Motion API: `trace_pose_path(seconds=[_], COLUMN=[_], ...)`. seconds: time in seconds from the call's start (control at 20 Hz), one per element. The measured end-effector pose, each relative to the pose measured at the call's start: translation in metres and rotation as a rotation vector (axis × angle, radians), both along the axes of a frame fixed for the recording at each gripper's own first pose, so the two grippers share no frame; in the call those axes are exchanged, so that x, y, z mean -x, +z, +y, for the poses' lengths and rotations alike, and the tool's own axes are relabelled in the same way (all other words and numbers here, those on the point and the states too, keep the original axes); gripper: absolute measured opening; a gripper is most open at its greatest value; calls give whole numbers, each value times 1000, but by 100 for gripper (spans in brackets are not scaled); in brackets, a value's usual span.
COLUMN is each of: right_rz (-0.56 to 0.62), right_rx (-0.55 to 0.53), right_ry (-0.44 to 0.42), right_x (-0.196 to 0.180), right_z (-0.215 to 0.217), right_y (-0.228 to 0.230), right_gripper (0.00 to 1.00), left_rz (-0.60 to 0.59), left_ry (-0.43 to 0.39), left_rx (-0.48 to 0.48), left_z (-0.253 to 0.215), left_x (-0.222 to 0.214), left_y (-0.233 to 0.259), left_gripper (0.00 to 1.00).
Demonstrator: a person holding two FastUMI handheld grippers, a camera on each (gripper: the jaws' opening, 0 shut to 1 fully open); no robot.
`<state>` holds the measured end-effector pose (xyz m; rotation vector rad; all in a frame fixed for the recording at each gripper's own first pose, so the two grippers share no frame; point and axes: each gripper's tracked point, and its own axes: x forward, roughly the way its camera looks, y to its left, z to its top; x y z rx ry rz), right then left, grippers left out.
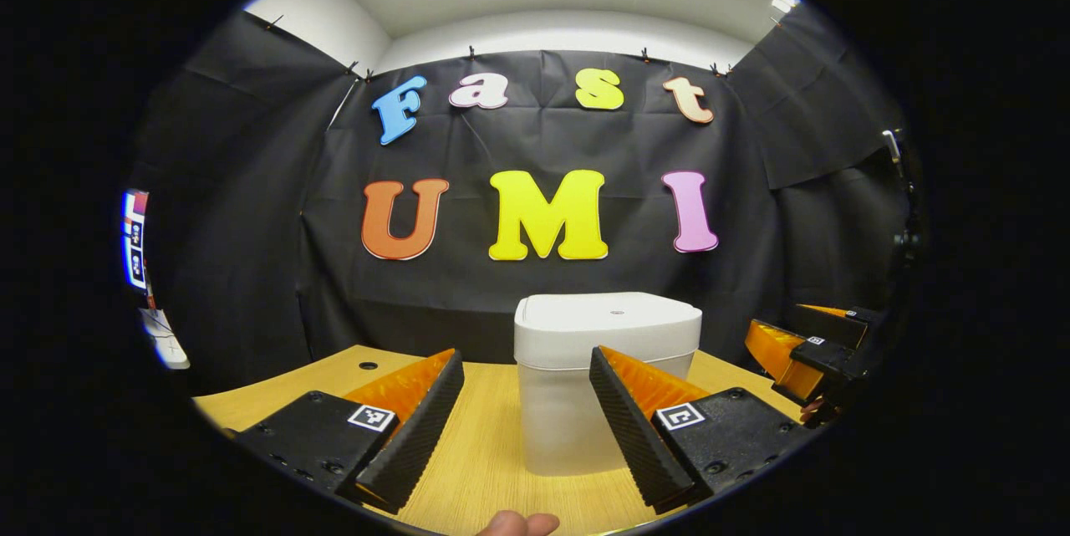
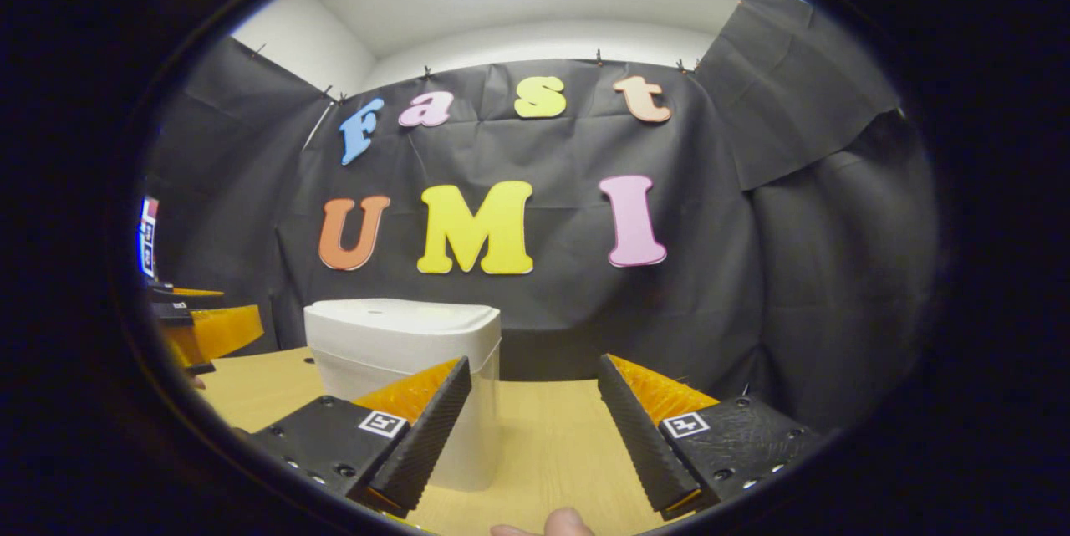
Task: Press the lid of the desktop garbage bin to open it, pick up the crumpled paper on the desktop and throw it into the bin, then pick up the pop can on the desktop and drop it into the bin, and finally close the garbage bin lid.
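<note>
A white desktop bin (image 1: 585,385) with its lid (image 1: 608,317) down stands on the wooden desk (image 1: 485,452), straight ahead in the left gripper view. My left gripper (image 1: 527,364) is open, its fingers framing the bin from a short way in front. In the right gripper view the same bin (image 2: 410,377) stands left of centre, lid (image 2: 401,320) flat. My right gripper (image 2: 535,377) is open with nothing between its fingers, to the right of the bin. The right gripper (image 1: 815,348) also appears at the right edge of the left gripper view, and the left gripper (image 2: 201,331) at the left edge of the right gripper view.
The black cloth wall (image 1: 535,268) hangs close behind the bin. A small round hole (image 1: 368,365) is in the desk at the back left. A fingertip (image 1: 518,523) shows at the bottom edge.
</note>
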<state>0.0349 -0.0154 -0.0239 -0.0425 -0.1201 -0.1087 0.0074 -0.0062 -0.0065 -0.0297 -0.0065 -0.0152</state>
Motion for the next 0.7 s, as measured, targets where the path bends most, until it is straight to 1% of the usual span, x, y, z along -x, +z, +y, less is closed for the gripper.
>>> trace_pose_path(seconds=[0.1, 0.25, 0.4, 0.7], right_rz=[-11, -9, -16, -9], right_rx=[18, 37, 35, 25], right_ry=[-4, 15, 18, 22], right_x=[1, 0, 2, 3], right_z=[1, 7, 7, 13], right_y=[-1, -4, -3, -5], right_gripper=[95, 95, 95, 95], left_rz=[2, 9, 11, 14], left_ry=[-4, -4, -6, 1], left_rx=[-10, -1, 10, -8], left_z=[-5, -9, -11, -3], left_x=[0, -4, -3, -1], left_y=[-1, -5, -5, -5], left_gripper=[97, 97, 97, 97])
